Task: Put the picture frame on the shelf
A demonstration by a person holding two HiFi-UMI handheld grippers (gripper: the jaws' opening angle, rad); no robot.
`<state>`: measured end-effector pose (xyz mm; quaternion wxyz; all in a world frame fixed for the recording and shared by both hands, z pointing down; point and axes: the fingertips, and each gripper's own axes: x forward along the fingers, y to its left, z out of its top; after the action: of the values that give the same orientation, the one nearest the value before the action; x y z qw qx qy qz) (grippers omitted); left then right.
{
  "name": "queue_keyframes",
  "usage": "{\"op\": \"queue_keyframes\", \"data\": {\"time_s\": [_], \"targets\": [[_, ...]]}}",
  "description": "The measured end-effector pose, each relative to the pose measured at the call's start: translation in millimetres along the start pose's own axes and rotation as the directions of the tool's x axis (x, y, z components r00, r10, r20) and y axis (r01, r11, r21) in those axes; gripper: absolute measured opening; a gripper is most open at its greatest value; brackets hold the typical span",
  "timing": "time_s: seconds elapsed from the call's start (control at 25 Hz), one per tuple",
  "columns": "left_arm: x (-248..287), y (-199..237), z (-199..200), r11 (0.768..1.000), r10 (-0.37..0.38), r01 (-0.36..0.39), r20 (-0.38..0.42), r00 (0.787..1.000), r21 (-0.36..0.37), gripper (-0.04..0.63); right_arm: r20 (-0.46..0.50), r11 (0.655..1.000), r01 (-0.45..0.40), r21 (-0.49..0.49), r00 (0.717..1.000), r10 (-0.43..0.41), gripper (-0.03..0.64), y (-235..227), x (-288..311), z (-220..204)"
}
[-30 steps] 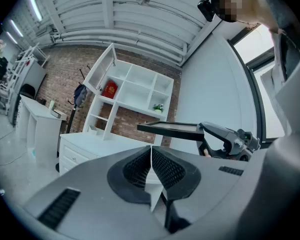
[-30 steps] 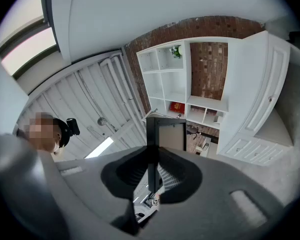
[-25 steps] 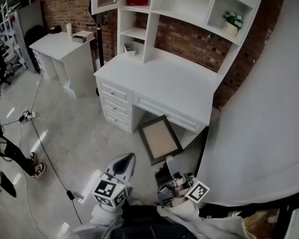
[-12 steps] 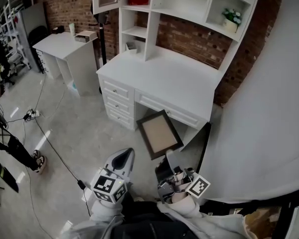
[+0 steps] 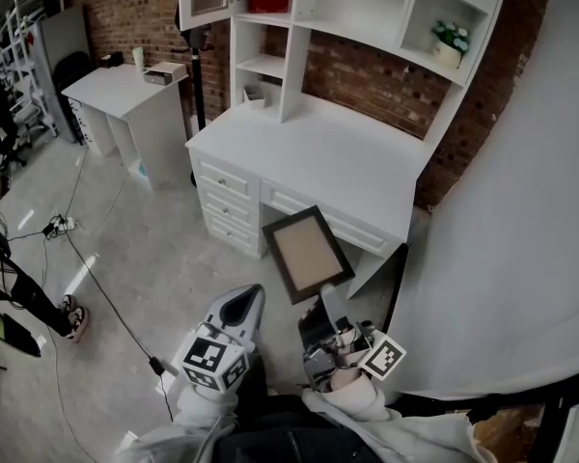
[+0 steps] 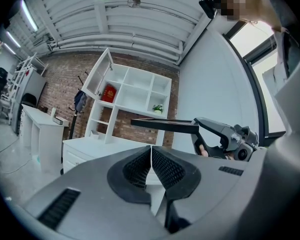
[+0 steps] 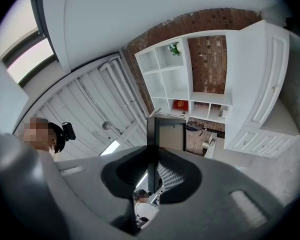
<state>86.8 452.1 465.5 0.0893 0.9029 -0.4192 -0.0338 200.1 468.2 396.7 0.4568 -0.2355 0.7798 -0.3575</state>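
Low in the centre of the head view, the right gripper [image 5: 328, 307] has its jaws clamped on one edge of the picture frame [image 5: 307, 251]. The frame is held tilted in mid-frame, in front of the white tabletop [image 5: 318, 152]. The shelf [image 5: 362, 3] runs along the top. At lower left, the left gripper [image 5: 239, 309] has its jaws together, with nothing between them.

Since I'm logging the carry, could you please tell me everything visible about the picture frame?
The picture frame is rectangular, with a dark border around a pale tan panel. It is held in the air, lying nearly flat, in front of the white desk, not yet on the shelf. Only the right gripper touches it, jaws closed on one edge.
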Motion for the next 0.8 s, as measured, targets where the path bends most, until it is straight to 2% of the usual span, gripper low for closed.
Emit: {"op": "queue_keyframes", "data": {"time_s": [0.32, 0.8], "targets": [[37.0, 35.9, 10.7, 1.000, -0.010, 0.010, 0.009, 1.000, -0.005, 0.006, 0.002, 1.000, 0.012, 0.007, 1.000, -0.012, 0.055, -33.7, 39.0, 10.4], [96.5, 124.4, 38.4, 1.000, 0.007, -0.007, 0.012, 1.000, -0.010, 0.006, -0.005, 1.000, 0.006, 0.020, 1.000, -0.006, 0.055, -92.6, 131.2, 25.4]]}}
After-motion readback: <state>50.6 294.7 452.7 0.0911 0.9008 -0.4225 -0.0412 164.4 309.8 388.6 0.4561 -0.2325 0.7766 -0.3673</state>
